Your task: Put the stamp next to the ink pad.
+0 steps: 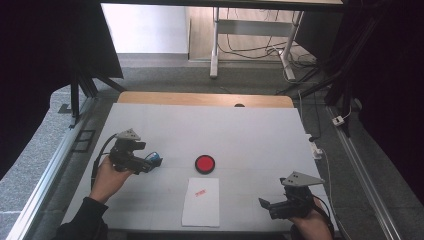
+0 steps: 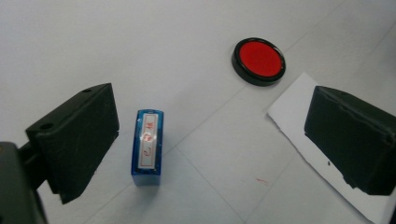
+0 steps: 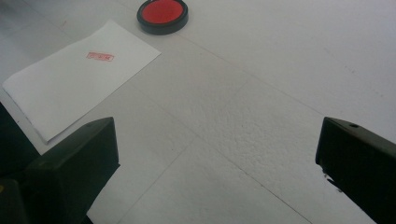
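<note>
Plainly, most of the work looks done. Nearest the person, one sheet of paper (image 1: 201,201) is laid flat on the table (image 1: 250,130), and a single red imprint (image 1: 200,193) is seen on its upper half, so the stamping is judged complete. Just beyond the paper's far edge, one round red ink pad (image 1: 205,163) is left uncovered; no lid is seen.

To the left, one blue stamp (image 2: 148,147) is seen lying on its side on the table, between the jaws of the left gripper (image 1: 150,162), which are spread wide with no pad touching it; it is judged set down and released. The right gripper (image 1: 264,203) is held low at the near right, jaws apart and nothing between them.

What may be left is only the drawing back of the hands.
</note>
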Action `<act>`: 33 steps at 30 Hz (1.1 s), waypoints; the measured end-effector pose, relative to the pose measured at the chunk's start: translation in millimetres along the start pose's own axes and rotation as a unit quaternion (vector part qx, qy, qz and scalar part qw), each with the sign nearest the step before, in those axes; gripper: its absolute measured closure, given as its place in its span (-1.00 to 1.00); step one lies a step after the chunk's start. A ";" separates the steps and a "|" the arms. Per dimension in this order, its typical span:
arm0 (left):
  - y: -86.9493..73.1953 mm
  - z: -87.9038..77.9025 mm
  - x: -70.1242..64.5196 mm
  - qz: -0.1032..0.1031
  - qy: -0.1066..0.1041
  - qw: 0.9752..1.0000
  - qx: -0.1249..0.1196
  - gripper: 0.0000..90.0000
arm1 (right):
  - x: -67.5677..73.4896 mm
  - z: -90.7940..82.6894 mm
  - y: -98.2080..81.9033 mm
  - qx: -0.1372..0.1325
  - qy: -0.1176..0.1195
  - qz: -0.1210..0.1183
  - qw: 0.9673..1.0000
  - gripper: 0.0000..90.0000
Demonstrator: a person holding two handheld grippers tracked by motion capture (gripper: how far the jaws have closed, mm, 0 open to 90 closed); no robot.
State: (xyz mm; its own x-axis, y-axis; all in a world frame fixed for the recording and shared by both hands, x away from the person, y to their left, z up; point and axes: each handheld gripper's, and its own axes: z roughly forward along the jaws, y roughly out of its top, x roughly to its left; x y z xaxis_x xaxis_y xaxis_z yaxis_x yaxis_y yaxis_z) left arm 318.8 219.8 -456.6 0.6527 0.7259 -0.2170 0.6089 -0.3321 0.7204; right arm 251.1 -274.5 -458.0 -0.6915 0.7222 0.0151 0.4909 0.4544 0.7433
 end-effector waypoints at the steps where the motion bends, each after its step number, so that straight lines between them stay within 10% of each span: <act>1: -1.1 -1.9 -1.7 0.000 0.001 1.000 -0.001 -0.94 | 0.1 0.1 0.0 -0.001 0.000 -0.001 1.000 -1.00; 33: -55.5 -60.8 -39.4 -0.001 -0.009 0.999 -0.048 -1.00 | -0.5 0.9 0.2 0.002 0.002 0.002 1.000 -1.00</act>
State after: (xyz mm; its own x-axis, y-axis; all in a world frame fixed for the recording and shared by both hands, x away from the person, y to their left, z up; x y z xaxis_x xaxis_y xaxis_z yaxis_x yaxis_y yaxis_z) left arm 231.9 246.2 -448.0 0.6595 0.7156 -0.2302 0.5652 -0.2700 0.7795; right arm 252.0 -274.4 -458.4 -0.6914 0.7221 0.0211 0.4963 0.4535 0.7403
